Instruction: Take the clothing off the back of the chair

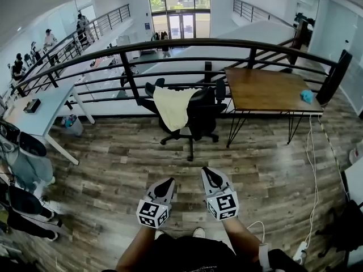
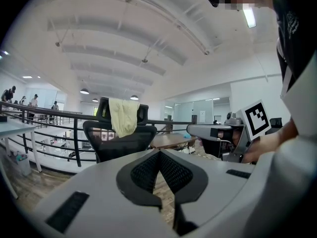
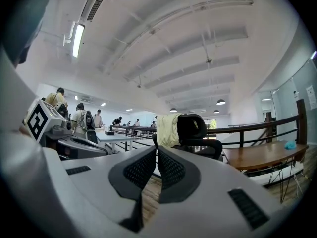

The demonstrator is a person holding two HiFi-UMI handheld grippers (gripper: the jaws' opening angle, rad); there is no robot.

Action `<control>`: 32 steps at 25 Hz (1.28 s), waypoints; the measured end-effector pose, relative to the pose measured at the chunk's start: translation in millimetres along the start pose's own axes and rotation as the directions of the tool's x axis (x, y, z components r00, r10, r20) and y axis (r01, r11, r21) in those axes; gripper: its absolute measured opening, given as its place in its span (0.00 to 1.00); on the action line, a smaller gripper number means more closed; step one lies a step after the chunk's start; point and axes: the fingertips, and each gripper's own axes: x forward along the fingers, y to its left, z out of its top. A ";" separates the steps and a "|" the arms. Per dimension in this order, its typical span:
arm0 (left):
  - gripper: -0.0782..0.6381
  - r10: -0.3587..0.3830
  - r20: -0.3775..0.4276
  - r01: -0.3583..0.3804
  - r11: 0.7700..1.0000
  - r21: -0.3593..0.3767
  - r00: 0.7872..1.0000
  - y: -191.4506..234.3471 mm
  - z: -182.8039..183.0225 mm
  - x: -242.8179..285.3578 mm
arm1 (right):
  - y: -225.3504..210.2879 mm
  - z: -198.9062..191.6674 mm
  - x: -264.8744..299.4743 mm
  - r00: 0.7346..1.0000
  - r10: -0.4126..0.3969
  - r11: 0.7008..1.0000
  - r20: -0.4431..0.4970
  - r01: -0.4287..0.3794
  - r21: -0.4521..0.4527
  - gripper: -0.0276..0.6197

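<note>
A pale yellow garment [image 1: 173, 107] hangs over the back of a black office chair [image 1: 199, 117] by the railing, some way ahead of me. It also shows draped on the chair in the left gripper view [image 2: 124, 116] and the right gripper view [image 3: 168, 130]. My left gripper [image 1: 168, 182] and right gripper [image 1: 207, 172] are held side by side low in the head view, pointing at the chair and well short of it. Both have their jaws shut with nothing between them. The left gripper's tips [image 2: 159, 153] and the right gripper's tips [image 3: 156, 149] line up below the garment.
A wooden table [image 1: 266, 89] with a small blue object [image 1: 307, 96] stands right of the chair. A black railing [image 1: 187, 43] runs behind the chair. A white table [image 1: 39, 111] and hanging clothes [image 1: 20, 166] are at the left. Cables [image 1: 311, 169] lie on the floor at the right.
</note>
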 end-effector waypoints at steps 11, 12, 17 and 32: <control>0.12 0.036 0.021 -0.036 0.999 0.014 0.999 23.6 12.8 21.7 | -13.0 0.6 16.8 1.000 0.024 1.000 0.017 -0.024 0.004 0.08; 0.12 0.035 0.023 -0.035 0.999 0.011 0.999 25.8 12.7 26.0 | -14.5 1.6 20.7 0.999 0.025 1.000 0.020 -0.025 -0.001 0.08; 0.13 0.016 0.038 -0.016 1.000 -0.004 0.999 38.5 18.3 50.8 | -23.9 10.7 43.3 0.999 0.021 0.999 0.027 -0.020 -0.027 0.08; 0.12 -0.005 0.075 0.004 1.000 0.012 0.997 122.6 53.7 107.1 | -41.5 6.7 126.1 1.000 -0.005 0.998 -0.010 0.004 -0.064 0.08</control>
